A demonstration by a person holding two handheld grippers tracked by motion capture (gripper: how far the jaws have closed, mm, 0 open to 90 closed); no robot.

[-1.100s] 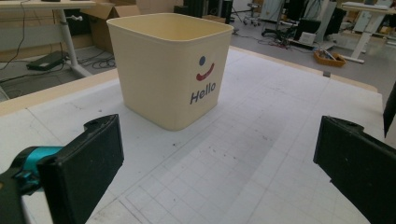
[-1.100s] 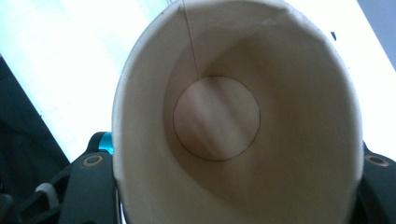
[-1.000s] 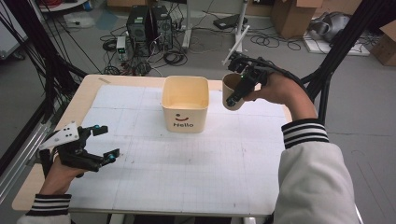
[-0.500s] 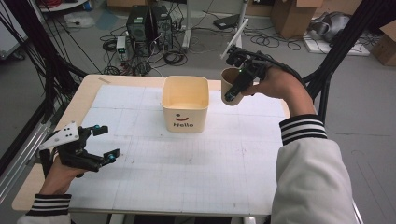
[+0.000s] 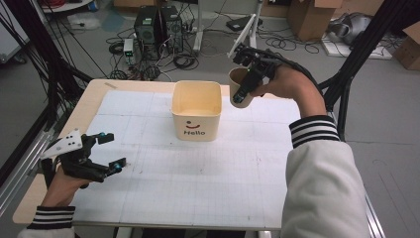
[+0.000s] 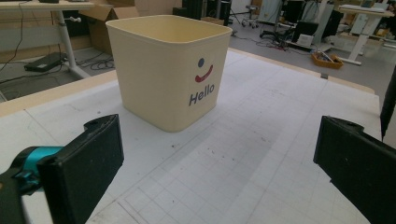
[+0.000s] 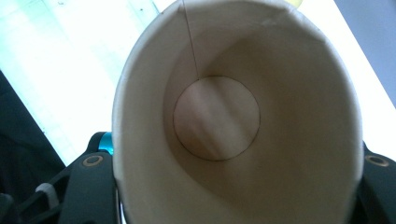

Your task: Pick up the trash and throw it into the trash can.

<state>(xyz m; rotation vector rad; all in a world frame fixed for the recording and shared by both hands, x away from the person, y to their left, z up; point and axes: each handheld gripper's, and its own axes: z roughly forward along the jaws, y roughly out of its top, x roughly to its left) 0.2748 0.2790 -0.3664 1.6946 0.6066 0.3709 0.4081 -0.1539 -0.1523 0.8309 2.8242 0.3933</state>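
One paper cup [image 5: 238,85] sits clamped in the right hand-held gripper [image 5: 243,89].

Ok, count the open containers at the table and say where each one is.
2. The cream Hello tub stands on the table toward the far edge. The paper cup is held in the right tool just right of the tub, in the air.

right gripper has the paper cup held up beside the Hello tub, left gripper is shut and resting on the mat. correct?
Not quite: the left gripper is open, not shut. The left gripper view shows its two jaws standing wide apart with nothing between them. The rest holds: the right gripper holds the paper cup up beside the Hello tub, and the left rests on the mat.
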